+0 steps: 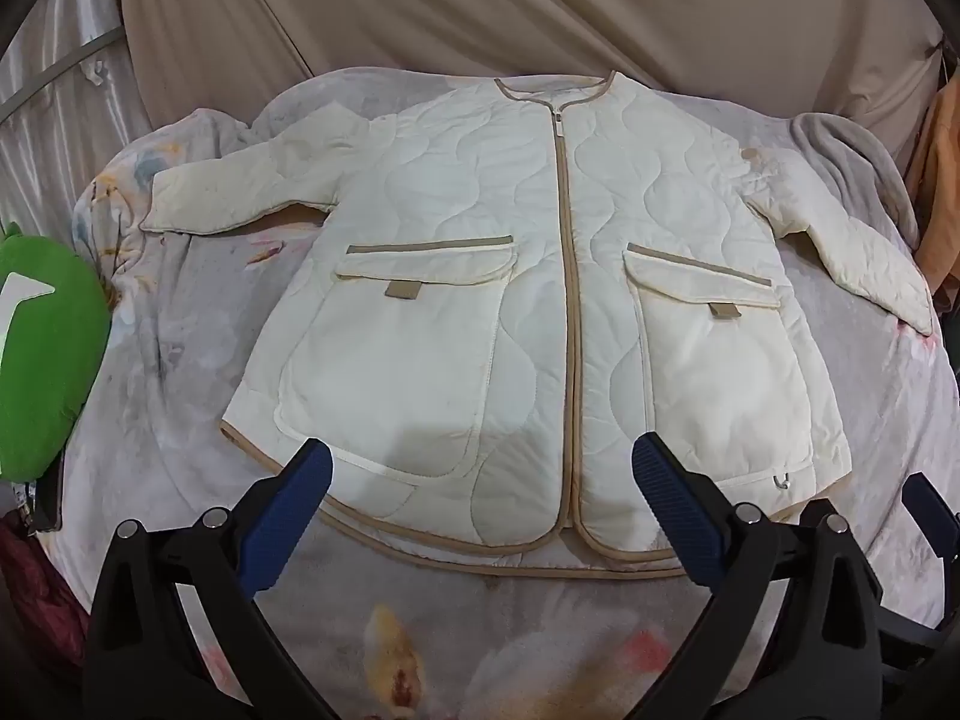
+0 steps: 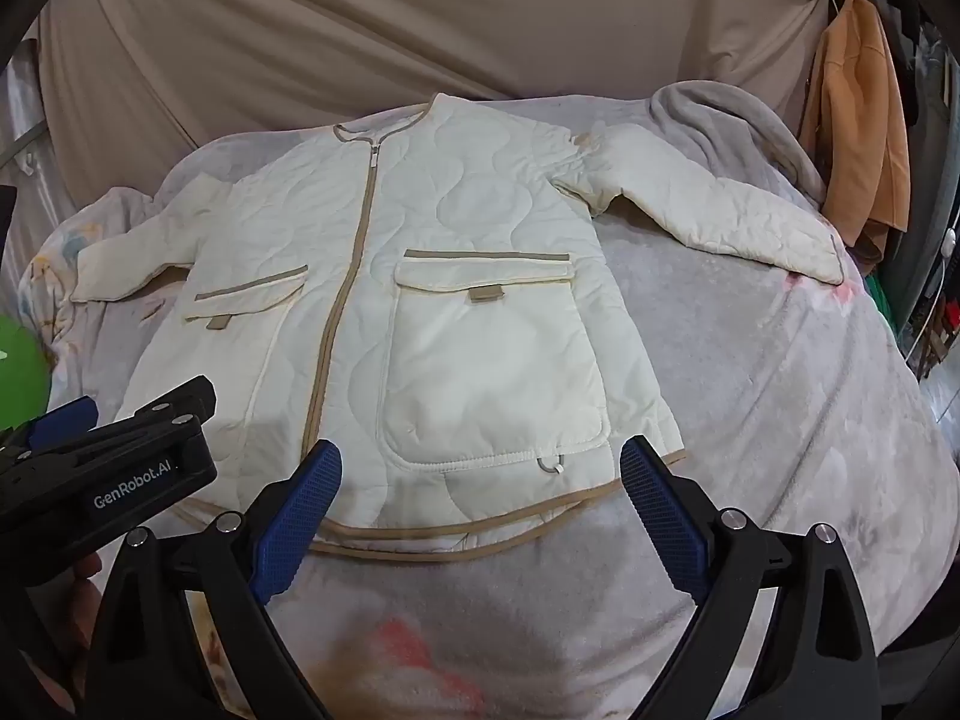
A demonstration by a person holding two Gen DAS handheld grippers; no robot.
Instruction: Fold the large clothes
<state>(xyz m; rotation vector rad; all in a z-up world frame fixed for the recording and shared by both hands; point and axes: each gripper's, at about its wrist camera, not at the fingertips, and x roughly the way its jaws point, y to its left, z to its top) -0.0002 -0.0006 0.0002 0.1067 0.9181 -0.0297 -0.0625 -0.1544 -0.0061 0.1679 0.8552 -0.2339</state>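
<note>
A cream quilted jacket (image 1: 480,276) with tan trim lies flat and face up on the bed, zipped, both sleeves spread out to the sides. It also shows in the right wrist view (image 2: 420,300). My left gripper (image 1: 483,450) is open and empty, hovering over the jacket's hem near the zip's bottom. My right gripper (image 2: 480,450) is open and empty, above the hem below the jacket's right-hand pocket (image 2: 486,360). The left gripper's body (image 2: 114,468) shows at the left of the right wrist view.
The bed is covered by a pale floral blanket (image 1: 420,630). A green cushion (image 1: 42,348) lies at the left edge. A grey fleece (image 2: 732,126) is bunched at the far right. An orange garment (image 2: 858,120) hangs at the right. Beige cloth (image 1: 480,12) hangs behind.
</note>
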